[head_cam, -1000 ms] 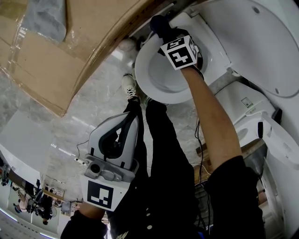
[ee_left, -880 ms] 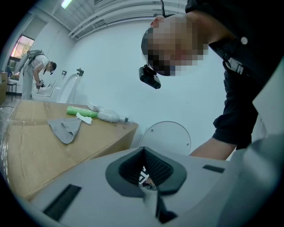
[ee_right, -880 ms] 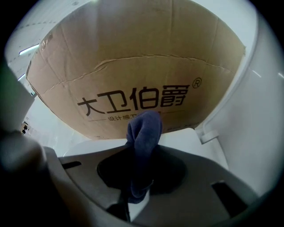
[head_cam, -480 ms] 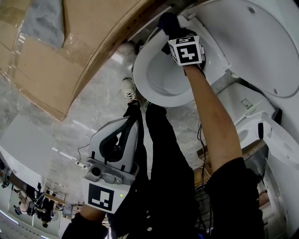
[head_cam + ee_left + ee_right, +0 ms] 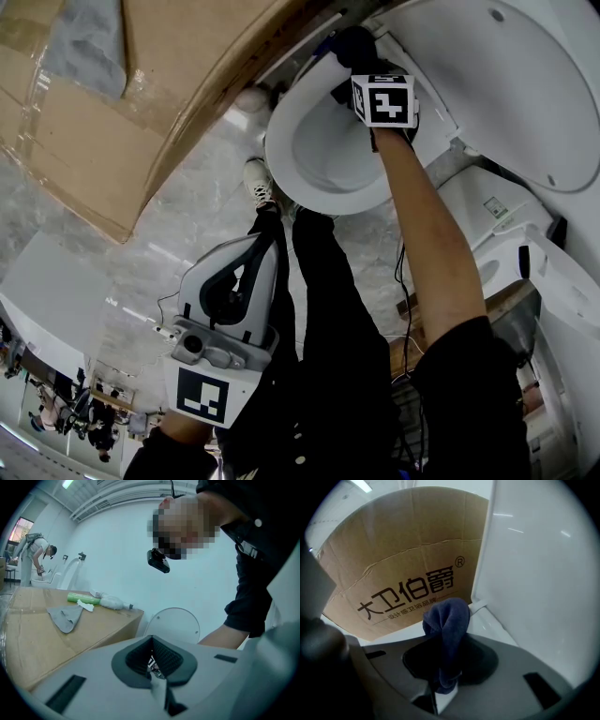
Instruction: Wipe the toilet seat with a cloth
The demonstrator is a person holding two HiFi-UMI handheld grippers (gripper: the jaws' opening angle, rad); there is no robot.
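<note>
Two grippers show in the head view. The right gripper (image 5: 354, 58) reaches to about 12 o'clock on the white toilet seat (image 5: 305, 183), at its rear edge beside the raised lid (image 5: 506, 84). Its jaws are clamped on a dark blue cloth (image 5: 349, 42). In the right gripper view the cloth sticks up bunched from between the jaws, with the lid at 2 o'clock and a printed cardboard box (image 5: 393, 569) at 10 o'clock. Whether the cloth presses on the seat cannot be told. The left gripper (image 5: 246, 253) hangs well apart from the toilet, at 7 o'clock in the head view, beside the person's dark trousers (image 5: 328, 356). Its jaws are pressed together on nothing. A grey rag (image 5: 65, 616) lies on the box top.
</note>
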